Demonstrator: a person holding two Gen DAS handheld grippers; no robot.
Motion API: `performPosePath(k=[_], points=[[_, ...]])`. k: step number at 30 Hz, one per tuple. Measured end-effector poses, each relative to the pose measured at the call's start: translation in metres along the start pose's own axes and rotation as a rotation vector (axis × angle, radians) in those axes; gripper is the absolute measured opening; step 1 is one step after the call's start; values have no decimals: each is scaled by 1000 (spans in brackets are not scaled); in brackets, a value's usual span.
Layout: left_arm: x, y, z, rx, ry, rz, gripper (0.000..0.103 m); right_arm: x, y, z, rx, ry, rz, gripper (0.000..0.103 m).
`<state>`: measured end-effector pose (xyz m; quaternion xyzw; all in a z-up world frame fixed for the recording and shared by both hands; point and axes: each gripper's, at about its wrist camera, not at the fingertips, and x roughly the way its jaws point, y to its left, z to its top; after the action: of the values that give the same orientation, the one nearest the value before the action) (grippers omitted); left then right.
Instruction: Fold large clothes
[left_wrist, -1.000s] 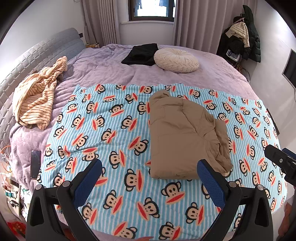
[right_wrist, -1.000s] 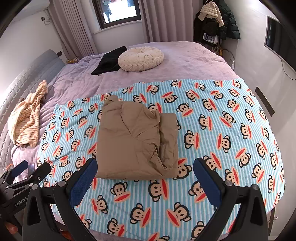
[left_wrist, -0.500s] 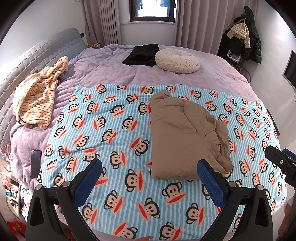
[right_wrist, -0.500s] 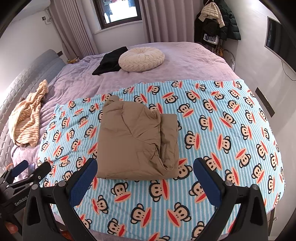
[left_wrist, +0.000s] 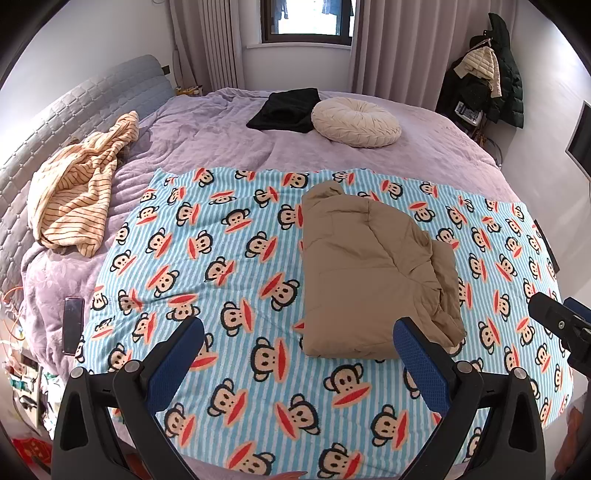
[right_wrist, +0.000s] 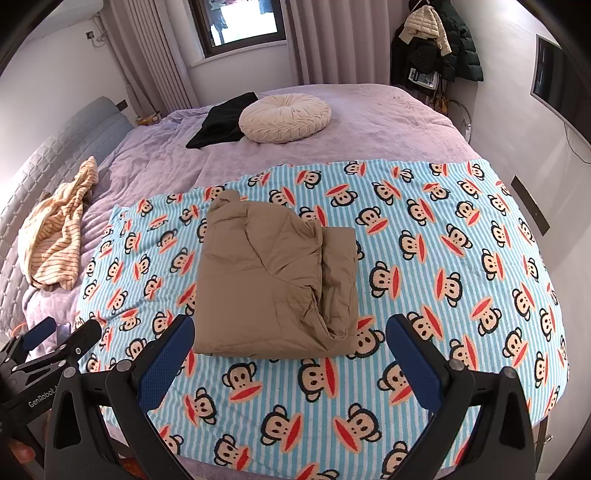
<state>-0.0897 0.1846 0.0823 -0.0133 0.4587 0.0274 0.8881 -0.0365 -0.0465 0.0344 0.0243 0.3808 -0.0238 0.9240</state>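
Now the left hand-held gripper (left_wrist: 295, 354) hovers over the near edge of the bed, its two blue-padded fingers (left_wrist: 419, 360) spread wide and holding nothing. Its right finger overlaps the near right corner of the jacket (left_wrist: 369, 273) in the left wrist view, though whether it touches the cloth cannot be told. The right hand-held gripper (right_wrist: 290, 350) is likewise spread wide and empty, hanging above the blanket (right_wrist: 443, 266); its left finger (right_wrist: 166, 360) sits just at the jacket's near left corner in its own view.

Each tool shows in the other's camera — the right one as a black tip at the right edge of the left wrist view, the left one as a black frame at the lower left of the right wrist view.

Between and beyond the fingers lies the jacket, tan and puffy, folded into a rough rectangle with its layers stacked and a loose fold showing along its right side. It rests on the blanket, which is blue-striped with monkey faces and covers the near half of the bed (left_wrist: 207, 122).

Farther out, a striped garment (left_wrist: 77, 188) lies crumpled by the headboard (left_wrist: 74, 99) at the left, well apart from the jacket. A phone (left_wrist: 72, 325) lies on the bed's left edge, just beside the blanket. At the far side — near the window (left_wrist: 306, 18) — a round cushion (left_wrist: 356, 123) touches a black garment (left_wrist: 288, 110). Coats (left_wrist: 484, 85) hang in the far right corner.
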Motion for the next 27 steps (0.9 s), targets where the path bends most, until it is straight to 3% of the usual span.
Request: performPosePath(k=[27], points=[[-3,-2,-2,-5,-1,3,103,0,3,3,-2,-1,-5,103]])
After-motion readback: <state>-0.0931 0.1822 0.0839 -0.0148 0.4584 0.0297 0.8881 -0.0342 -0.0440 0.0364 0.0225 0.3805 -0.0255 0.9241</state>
